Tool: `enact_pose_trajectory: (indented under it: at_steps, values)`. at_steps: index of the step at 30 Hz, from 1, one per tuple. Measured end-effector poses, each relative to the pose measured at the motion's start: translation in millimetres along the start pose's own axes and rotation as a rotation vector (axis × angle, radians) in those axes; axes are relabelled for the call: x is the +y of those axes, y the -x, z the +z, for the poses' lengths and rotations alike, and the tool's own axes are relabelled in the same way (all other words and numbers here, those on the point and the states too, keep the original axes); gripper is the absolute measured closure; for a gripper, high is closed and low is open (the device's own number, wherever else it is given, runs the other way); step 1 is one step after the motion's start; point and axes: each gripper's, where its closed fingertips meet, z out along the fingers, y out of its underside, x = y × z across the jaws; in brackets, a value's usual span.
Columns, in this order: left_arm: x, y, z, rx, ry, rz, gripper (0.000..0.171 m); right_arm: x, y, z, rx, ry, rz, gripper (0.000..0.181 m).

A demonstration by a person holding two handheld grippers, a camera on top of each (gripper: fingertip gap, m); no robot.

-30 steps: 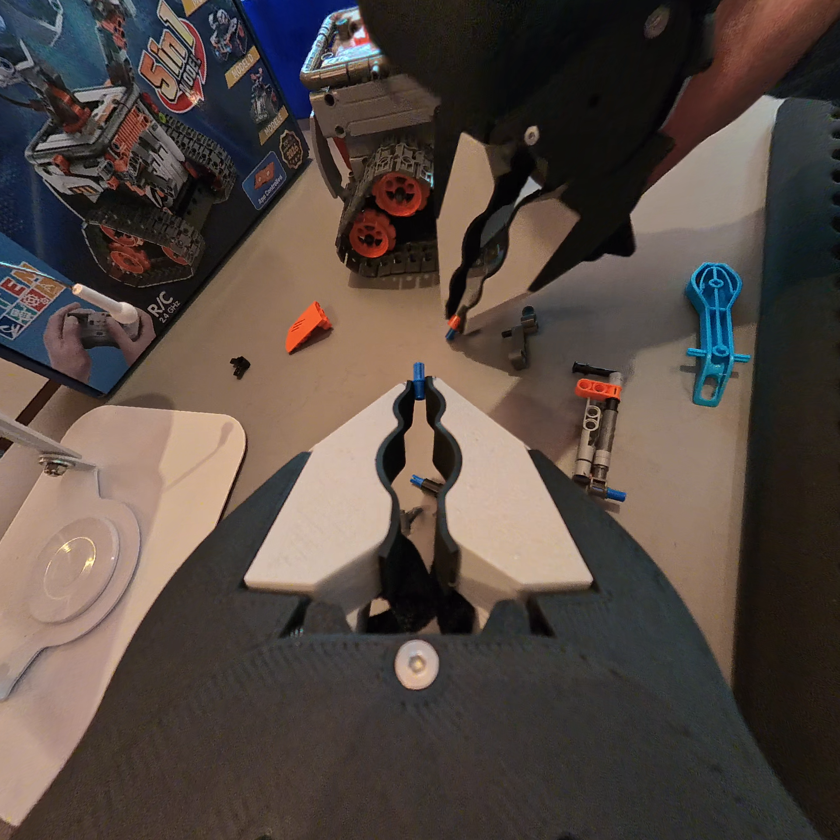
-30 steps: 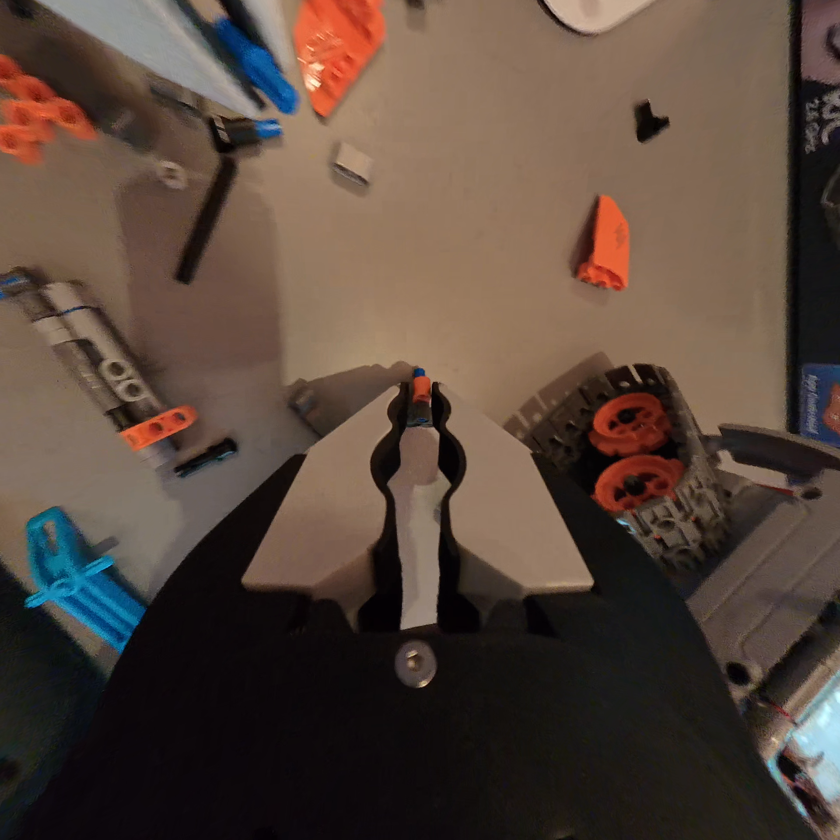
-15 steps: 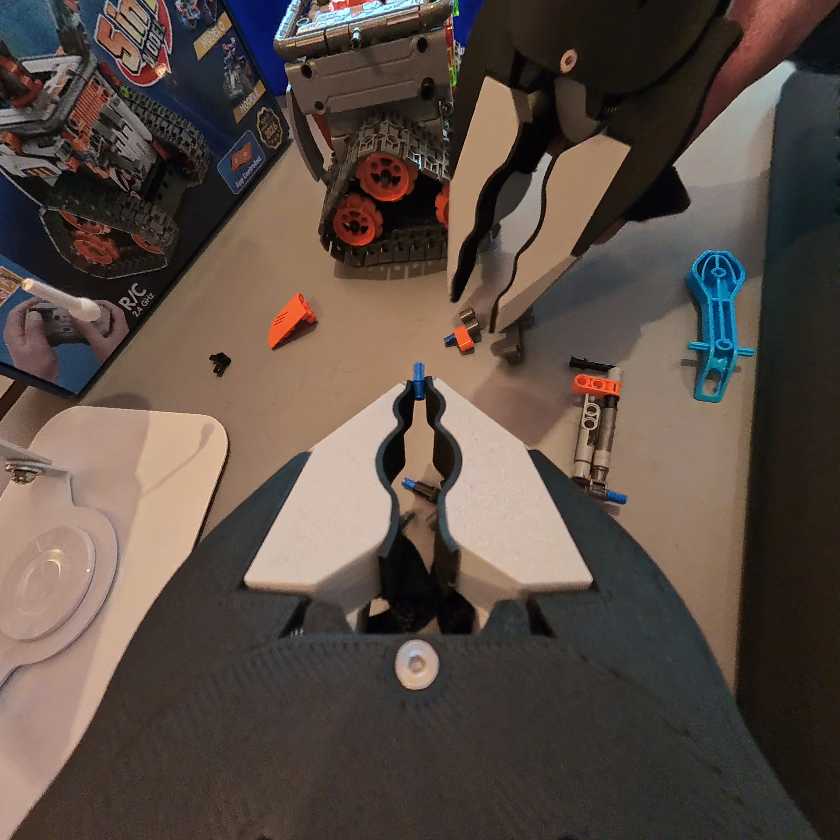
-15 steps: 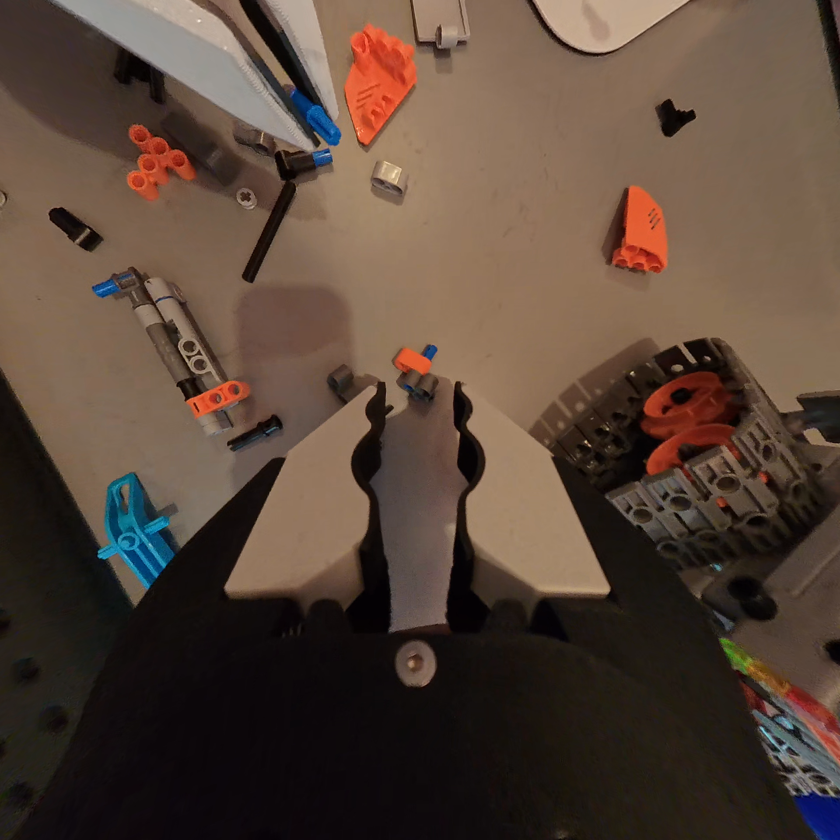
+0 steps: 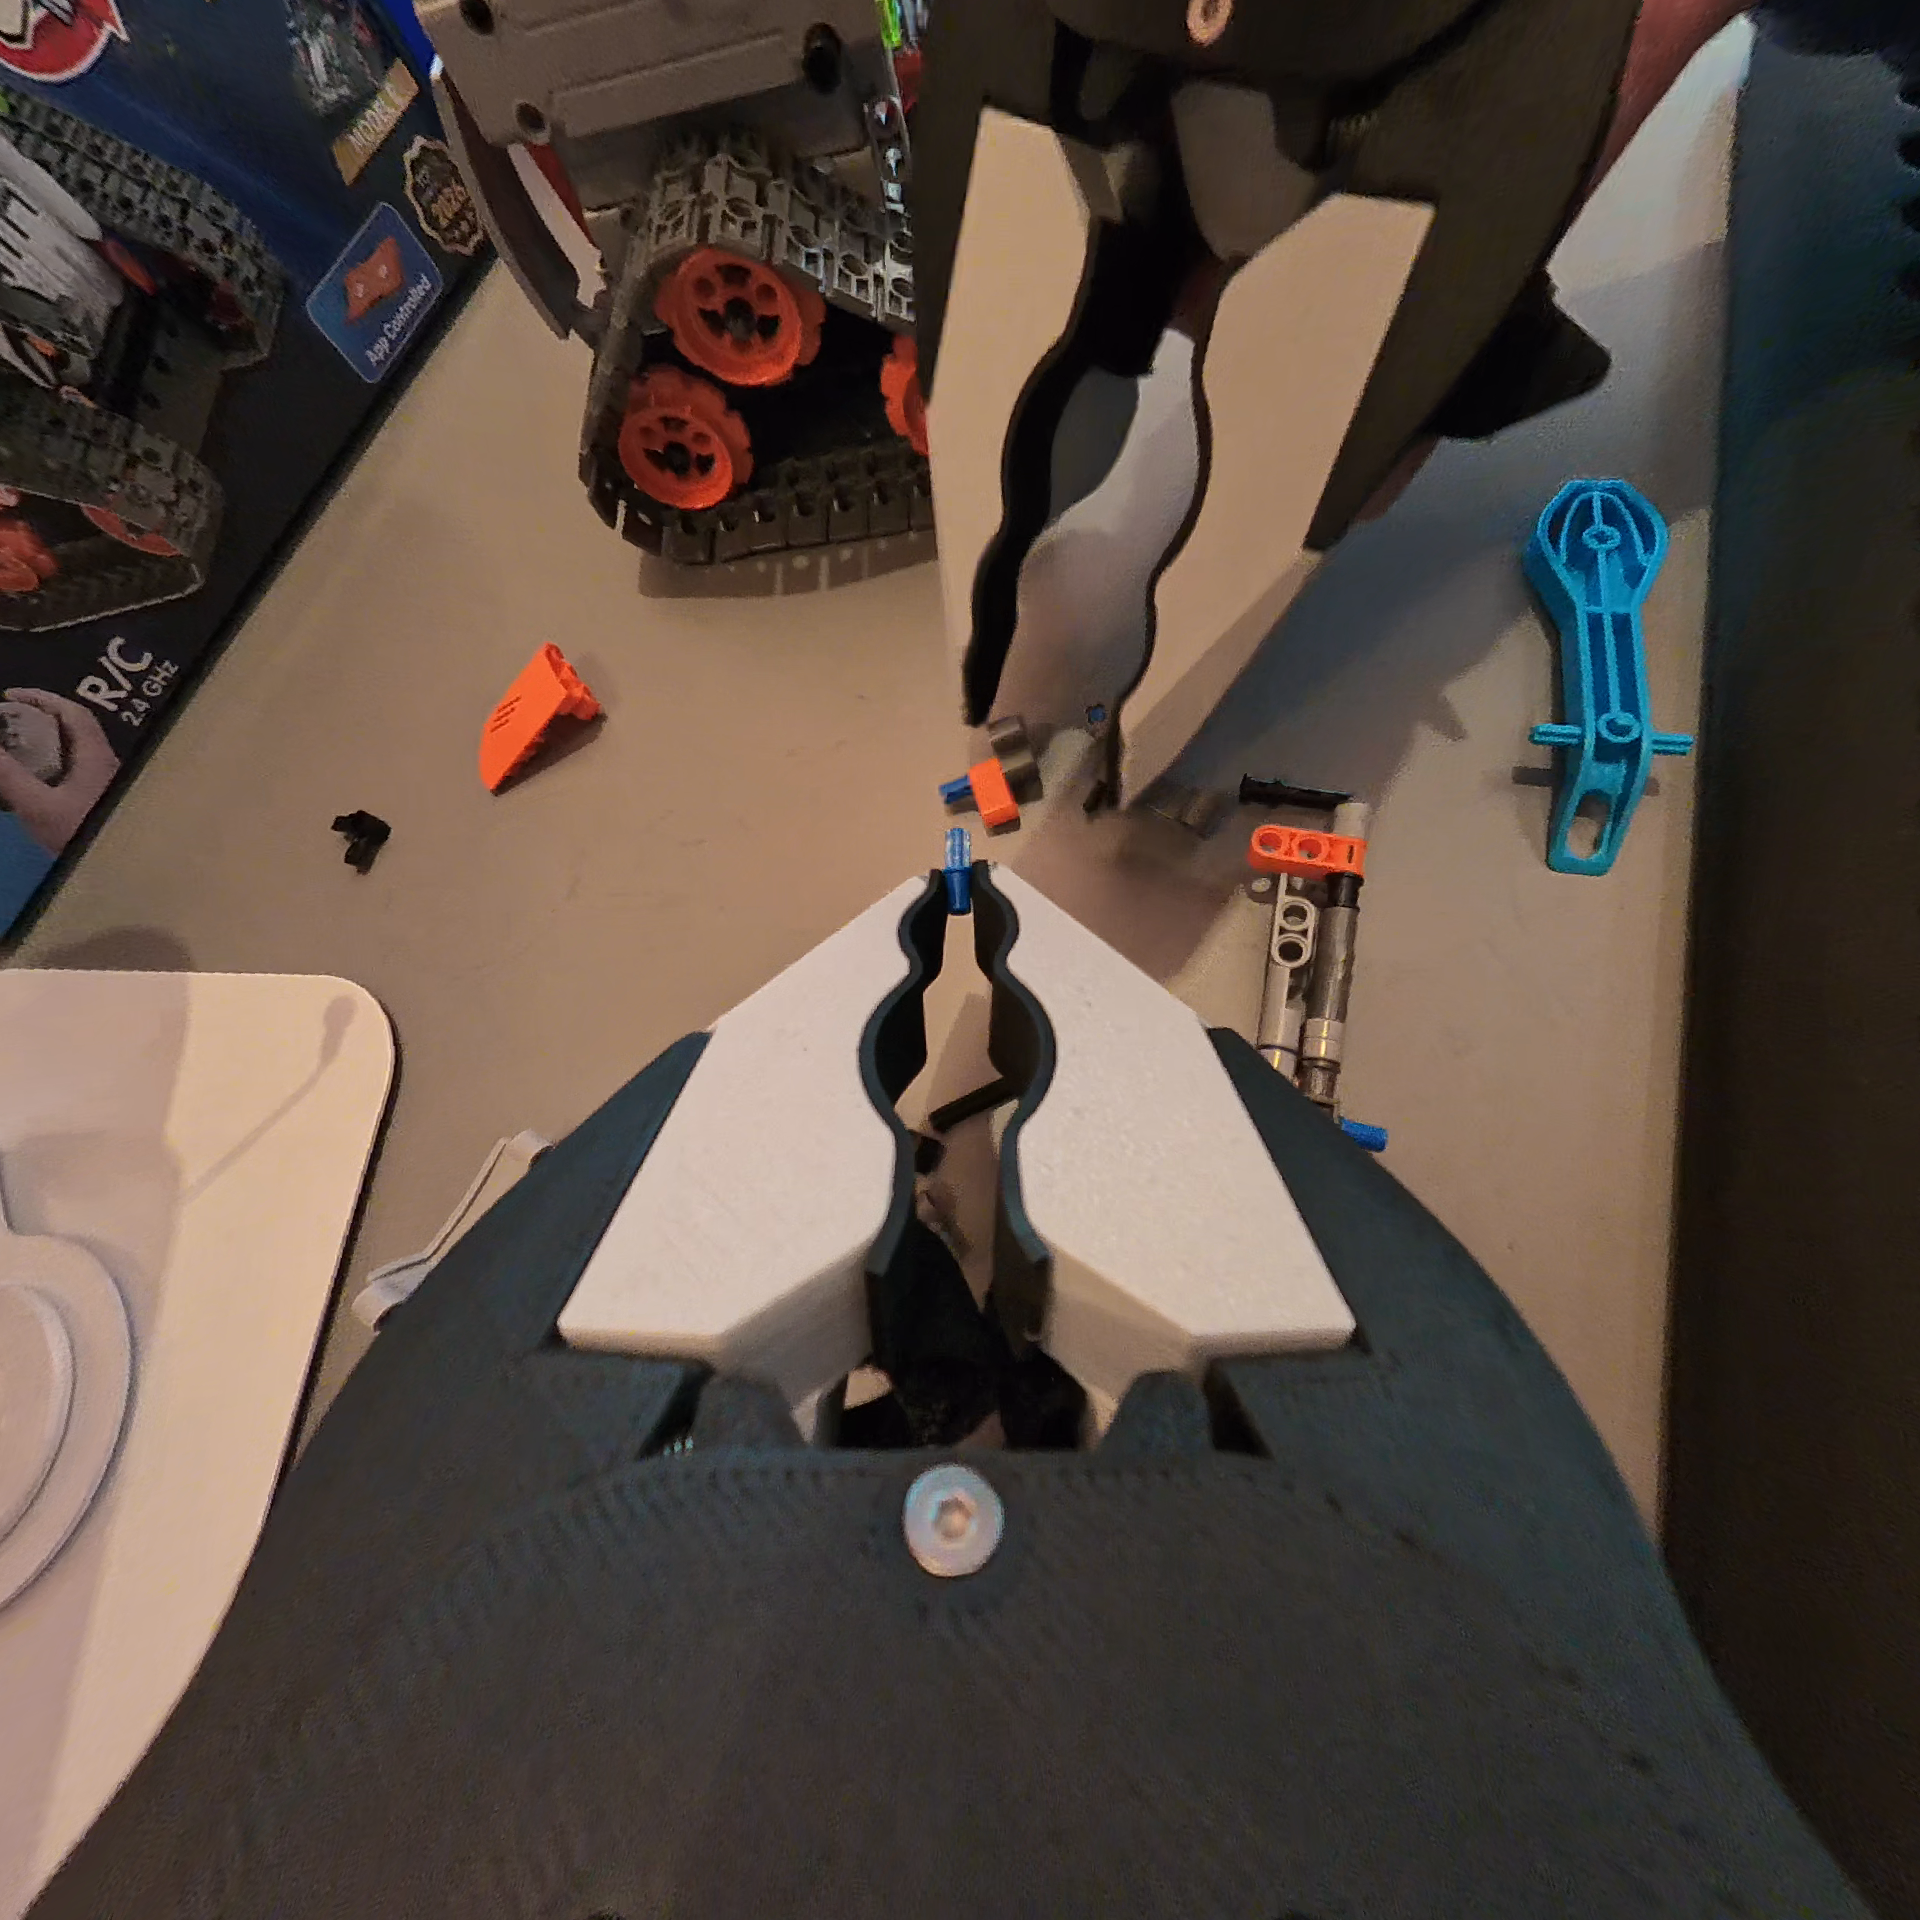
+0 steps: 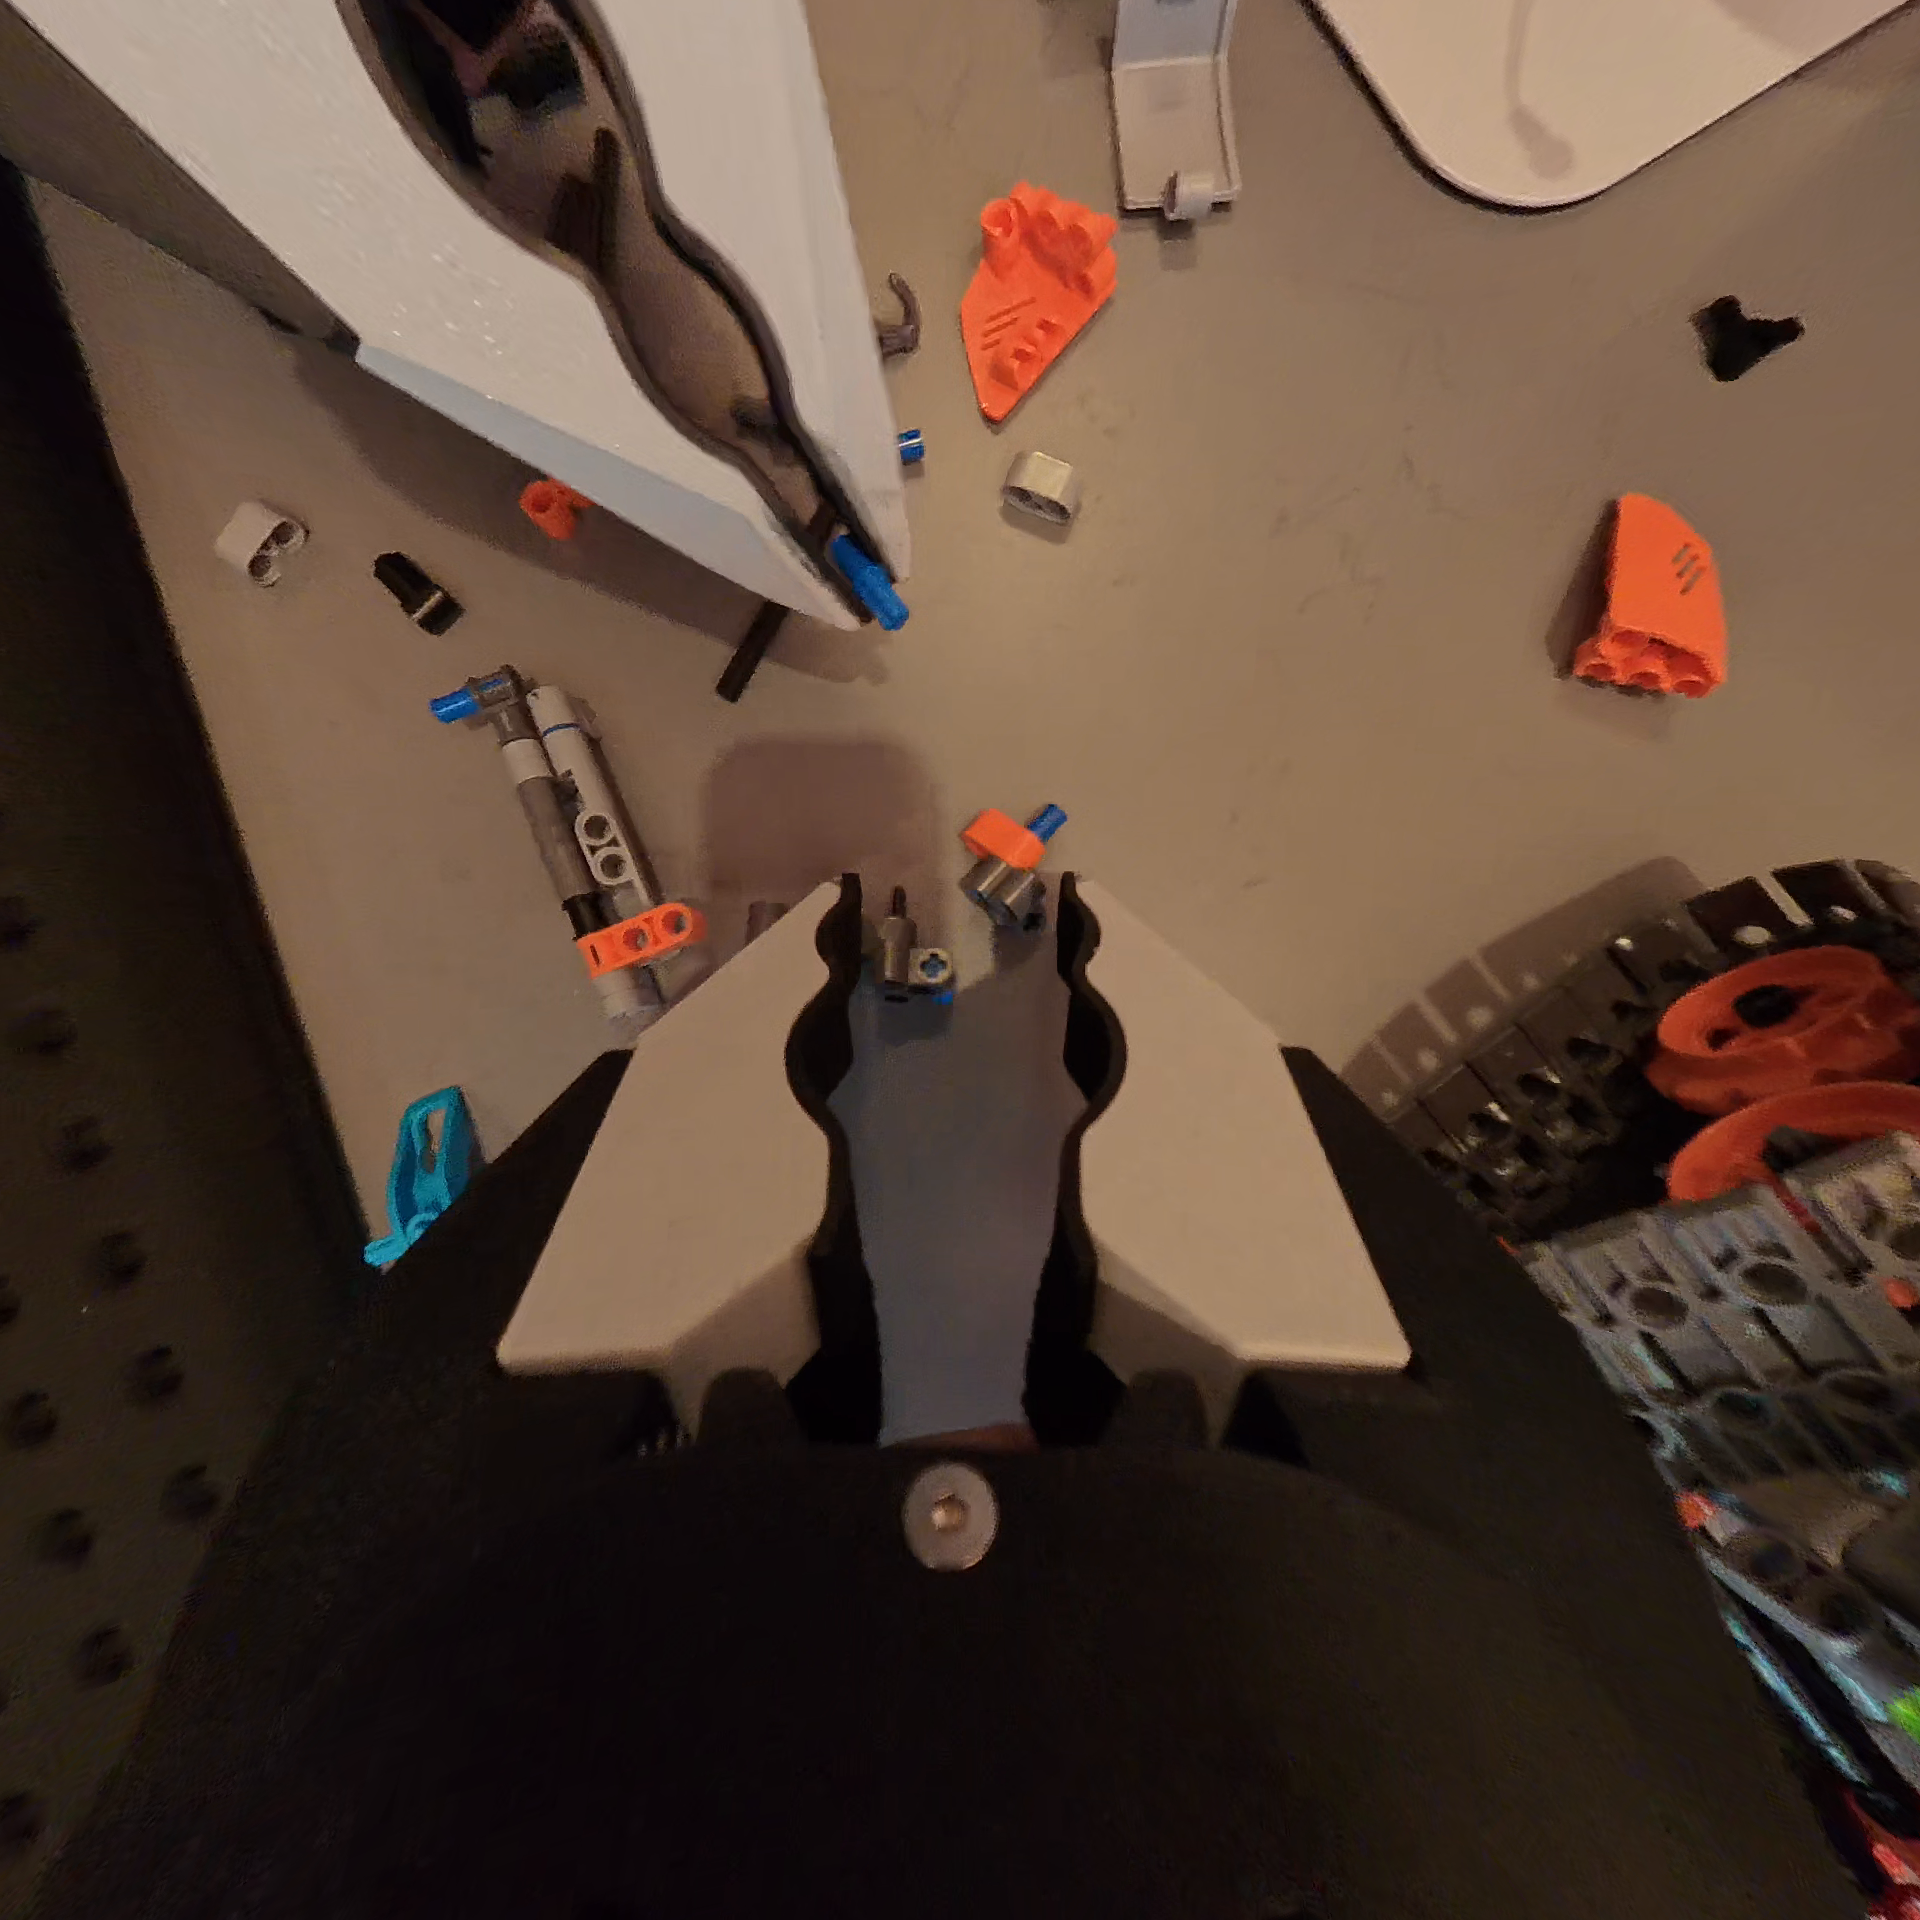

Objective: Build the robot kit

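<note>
Two grippers: left gripper point(image 5: 958, 881) clenched on a blue pin point(image 5: 956, 871); right gripper point(image 6: 954, 896) released over table point(image 6: 1299, 644), straddling a grey connector point(image 6: 912, 961). Only right view shows the grey sleeve point(image 6: 1041, 485).

My left wrist camera looked forward and down along its fingers, low over the grey table point(image 5: 727, 935), toward the tracked vehicle point(image 5: 727, 343). My right wrist camera faced it from the opposite side, looking almost straight down. Both shared the orange-and-grey connector piece point(image 5: 992, 784) point(image 6: 1003, 862) between them.
</note>
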Motion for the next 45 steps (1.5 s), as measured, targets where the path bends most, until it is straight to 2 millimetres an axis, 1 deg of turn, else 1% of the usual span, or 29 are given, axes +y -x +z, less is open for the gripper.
enact_pose_trajectory:
  at_steps: [3,7,10,12,13,14,15,16,17,18,20,23,26,28,30,31,33,36,39,42,45]
  values:
    - [0,0,1,0.003,0.001,-0.001,0.169,3,-5,-5,-0.002,0.005,-0.030,0.152]
    - [1,0,3,0.003,0.006,-0.004,0.169,5,-11,-2,0.009,0.018,-0.070,0.154]
    - [1,-1,4,0.005,0.010,-0.003,0.169,3,-8,4,-0.007,0.023,-0.061,0.157]
    - [1,-1,5,0.007,0.014,-0.003,0.169,6,-5,10,-0.011,0.059,-0.032,0.170]
    - [2,-2,6,0.008,0.016,-0.002,0.169,3,0,11,-0.030,0.052,-0.011,0.171]
    - [2,-2,6,0.008,0.018,-0.001,0.169,-2,7,12,-0.062,0.034,0.005,0.167]
    - [2,-2,7,0.008,0.020,-0.001,0.169,-8,12,10,-0.088,0.008,0.019,0.158]
    - [3,-1,7,0.008,0.022,-0.002,0.169,-13,14,8,-0.100,-0.016,0.025,0.155]
    - [3,-1,7,0.009,0.024,-0.003,0.169,-14,13,5,-0.098,-0.023,0.017,0.159]
    - [4,-1,6,0.008,0.025,-0.004,0.169,-14,9,3,-0.083,-0.025,0.002,0.160]
    - [4,1,6,0.007,0.023,-0.009,0.169,-13,5,0,-0.077,-0.027,-0.012,0.153]
    - [4,1,5,0.009,0.023,-0.012,0.169,-6,1,4,-0.043,0.017,-0.086,0.153]
    - [6,2,5,0.008,0.032,-0.011,0.169,-4,-6,8,-0.002,0.043,-0.145,0.154]
    - [6,2,5,0.011,0.033,-0.014,0.169,-6,-4,10,-0.022,0.035,-0.145,0.158]
    - [7,2,6,0.012,0.035,-0.014,0.169,-4,-4,14,-0.030,0.053,-0.166,0.161]
    - [7,1,6,0.014,0.037,-0.014,0.169,-4,-4,15,-0.036,0.050,-0.170,0.167]
    - [8,-1,7,0.020,0.042,-0.012,0.169,-7,-1,17,-0.051,0.026,-0.152,0.173]
    - [9,-2,8,0.024,0.047,-0.009,0.169,-14,4,18,-0.070,-0.022,-0.101,0.174]
    - [11,-3,9,0.029,0.056,-0.012,0.169,-15,7,20,-0.056,-0.026,-0.081,0.176]
    - [13,-3,10,0.028,0.069,-0.010,0.169,-15,14,21,-0.083,-0.034,-0.067,0.165]
    - [12,1,7,0.017,0.066,-0.011,0.169,-14,12,19,-0.100,-0.042,-0.060,0.158]
